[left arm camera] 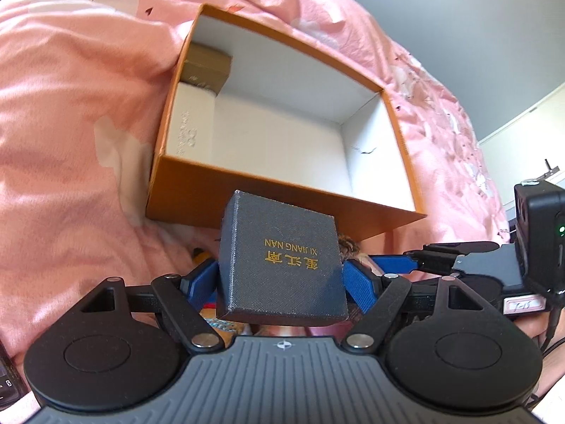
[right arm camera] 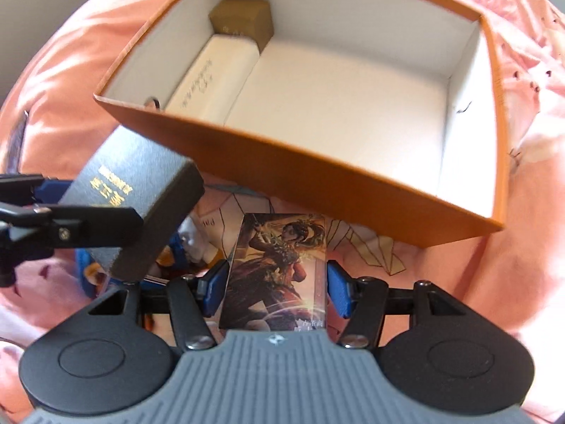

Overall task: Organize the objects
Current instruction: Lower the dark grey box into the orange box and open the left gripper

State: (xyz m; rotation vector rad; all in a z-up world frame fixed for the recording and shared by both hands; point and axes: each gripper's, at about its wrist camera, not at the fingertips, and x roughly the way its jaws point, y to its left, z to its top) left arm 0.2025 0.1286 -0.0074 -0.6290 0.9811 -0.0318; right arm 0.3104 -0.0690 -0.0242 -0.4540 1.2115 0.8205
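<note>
Orange box (left arm camera: 247,194) lay open on the pink bedcover (left arm camera: 70,141), its white inside facing up, and most of its floor was bare. Along its left wall lay a long white case (right arm camera: 215,74), and behind that, in the far left corner, stood a small gold-brown box (right arm camera: 243,17), touching the end of the white case.

Near the front wall of the orange box I held two things above the bedcover. My left gripper (left arm camera: 280,275) was closed on a dark grey box (left arm camera: 279,261) with gold letters "XI JIANG NAN" on its lid; the blue pads (left arm camera: 360,282) pressed on both its sides, and the box was tilted a little. In the right wrist view this grey box was at the left, just beside the front wall of the orange box.

My right gripper (right arm camera: 275,282) was closed on an illustrated card (right arm camera: 279,268) with a picture of a warrior figure. The card stood between the blue fingers, in front of the orange box and outside it.
</note>
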